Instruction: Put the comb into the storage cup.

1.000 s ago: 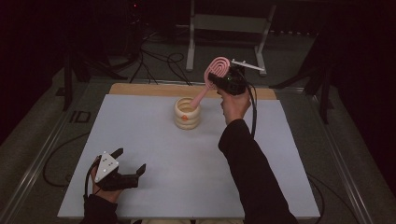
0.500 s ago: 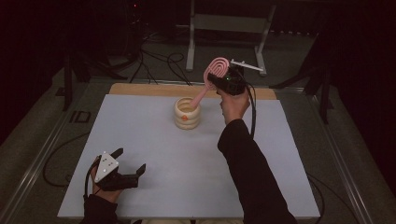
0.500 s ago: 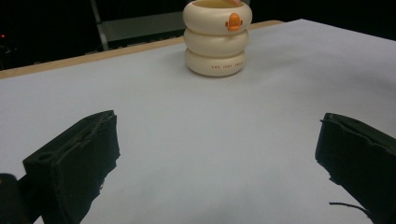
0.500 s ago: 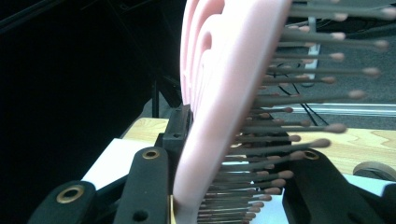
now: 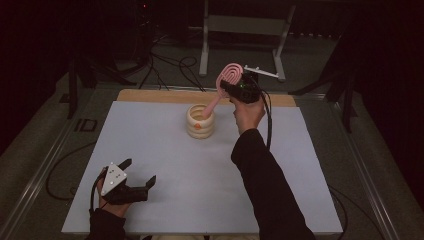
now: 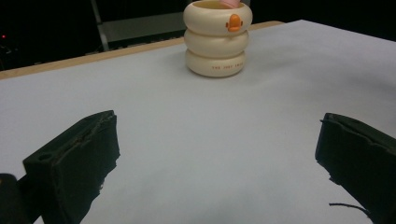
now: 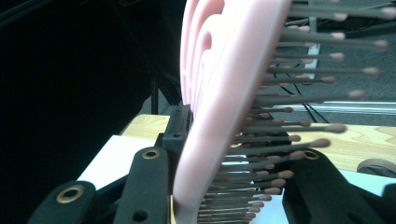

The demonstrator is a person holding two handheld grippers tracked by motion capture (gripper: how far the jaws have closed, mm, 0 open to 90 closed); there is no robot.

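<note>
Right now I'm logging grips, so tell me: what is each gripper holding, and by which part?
The right gripper clamps the pink hairbrush by its bristled head, its handle end down in the cream ringed cup. The left gripper is open and holds nothing.

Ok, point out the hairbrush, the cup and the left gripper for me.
hairbrush [image 5: 231, 76], high view, on its pink head.
cup [image 6: 217, 39], left gripper view, on its middle ring.
left gripper [image 5: 138, 173], high view, between its open fingers.
</note>
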